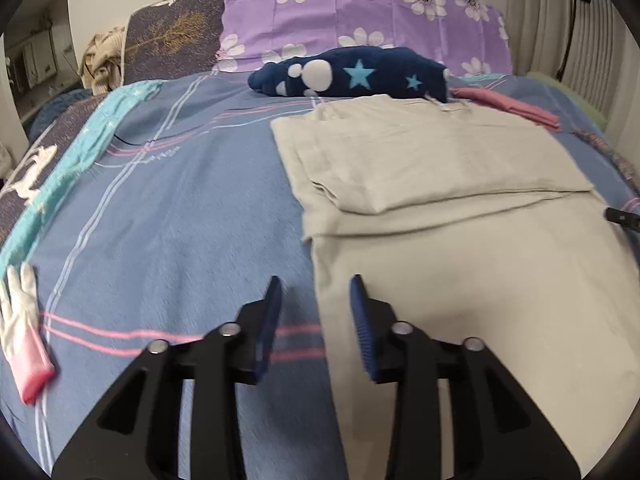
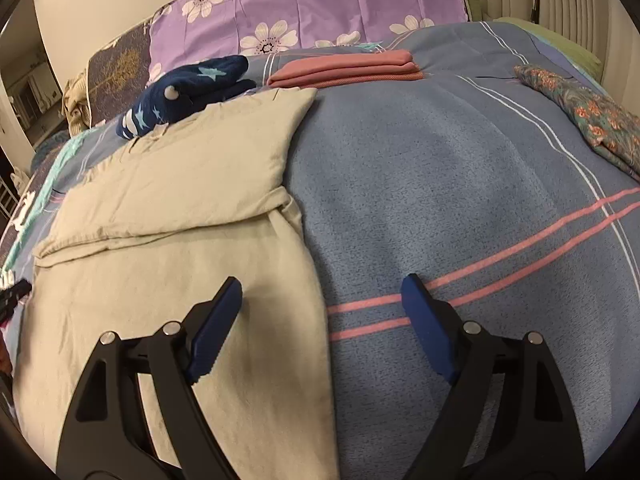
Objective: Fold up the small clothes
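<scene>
Beige garment point(image 1: 440, 168) half folded; top flap laid over at 12 o'clock. Near half left. Left gripper point(image 1: 316, 300) and right gripper point(image 2: 320, 300) released, nothing held.

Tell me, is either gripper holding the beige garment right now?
No. Left gripper and right gripper are both open, empty, over the beige garment's side edges.

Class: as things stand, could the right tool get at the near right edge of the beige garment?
Probably yes. The right tool is open, straddling the beige garment edge on the blue bedspread, and nothing lies between them.
</scene>
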Action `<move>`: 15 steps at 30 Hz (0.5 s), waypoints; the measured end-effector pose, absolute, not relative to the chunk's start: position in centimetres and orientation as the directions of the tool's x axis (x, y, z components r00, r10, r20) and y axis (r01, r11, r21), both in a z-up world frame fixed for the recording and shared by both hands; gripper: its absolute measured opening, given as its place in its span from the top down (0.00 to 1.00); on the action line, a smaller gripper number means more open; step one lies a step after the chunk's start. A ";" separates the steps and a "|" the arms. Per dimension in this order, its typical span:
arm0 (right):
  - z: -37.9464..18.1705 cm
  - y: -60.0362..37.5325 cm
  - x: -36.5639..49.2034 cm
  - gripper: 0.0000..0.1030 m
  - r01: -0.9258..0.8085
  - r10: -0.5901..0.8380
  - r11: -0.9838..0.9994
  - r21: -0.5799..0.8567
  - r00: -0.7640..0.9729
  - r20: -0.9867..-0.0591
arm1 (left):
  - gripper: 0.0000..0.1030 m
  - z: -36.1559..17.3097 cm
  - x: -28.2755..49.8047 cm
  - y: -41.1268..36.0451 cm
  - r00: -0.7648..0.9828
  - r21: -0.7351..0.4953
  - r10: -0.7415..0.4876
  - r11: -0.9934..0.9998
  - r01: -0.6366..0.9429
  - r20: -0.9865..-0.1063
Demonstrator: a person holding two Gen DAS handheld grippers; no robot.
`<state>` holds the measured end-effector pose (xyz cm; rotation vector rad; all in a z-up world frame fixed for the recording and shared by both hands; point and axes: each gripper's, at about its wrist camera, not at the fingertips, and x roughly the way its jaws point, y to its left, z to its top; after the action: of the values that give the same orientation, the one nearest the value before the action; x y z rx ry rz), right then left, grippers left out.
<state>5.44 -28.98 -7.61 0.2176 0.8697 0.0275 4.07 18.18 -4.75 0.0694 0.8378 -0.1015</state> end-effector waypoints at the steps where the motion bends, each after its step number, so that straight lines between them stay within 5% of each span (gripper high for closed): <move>1: -7.6 -29.1 5.4 0.19 0.065 0.120 0.975 0.211 0.648 -0.752 | 0.52 -4.8 3.5 18.1 0.664 0.006 -0.082 0.992 0.130 -0.743; 7: -7.1 -29.9 4.4 0.23 0.069 0.149 0.965 0.252 0.647 -0.748 | 0.49 -5.5 0.9 17.4 0.629 -0.048 -0.153 0.982 0.181 -0.763; 15: -7.2 -33.2 -1.5 0.65 -0.010 0.294 0.931 0.365 0.611 -0.735 | 0.46 -5.9 -3.9 17.9 0.614 -0.120 -0.213 0.974 0.190 -0.760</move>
<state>-1.51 -33.22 -7.21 0.3421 0.9011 0.1797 -3.85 17.94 -5.88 -0.0278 0.8801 -0.2325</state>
